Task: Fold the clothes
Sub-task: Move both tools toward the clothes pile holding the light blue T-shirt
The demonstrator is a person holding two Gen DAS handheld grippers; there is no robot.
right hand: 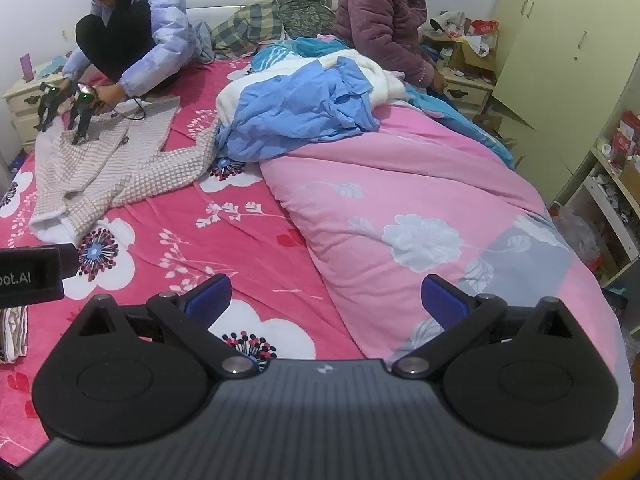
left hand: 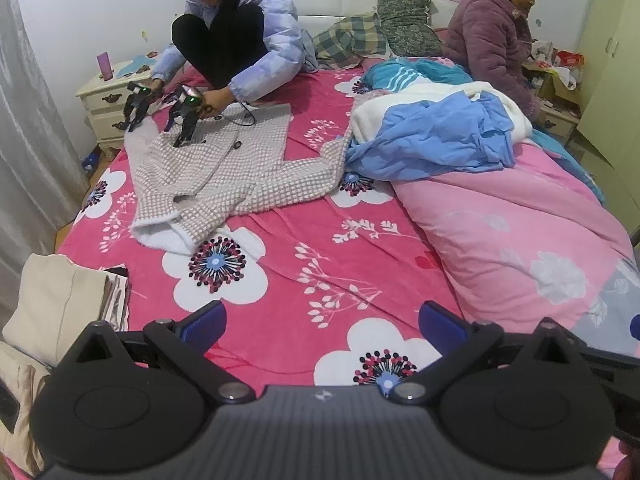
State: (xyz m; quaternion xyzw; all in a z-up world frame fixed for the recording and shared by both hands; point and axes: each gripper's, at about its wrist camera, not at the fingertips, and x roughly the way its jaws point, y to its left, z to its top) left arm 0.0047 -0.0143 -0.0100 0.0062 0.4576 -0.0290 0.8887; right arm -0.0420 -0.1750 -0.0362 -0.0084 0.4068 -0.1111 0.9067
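A beige checked cardigan lies spread on the red flowered bedsheet, far ahead to the left. A crumpled blue garment lies on white cloth beside it. My left gripper hangs open over bare sheet, nothing between its blue pads. My right gripper is open too, over the sheet's border with the pink duvet. A crouching person holds another pair of grippers on the cardigan. Folded beige cloth sits at the near left.
A second person in a purple coat sits at the bed's far right. Pillows lean on the headboard. A nightstand stands far left. A wardrobe and cluttered shelves line the right side.
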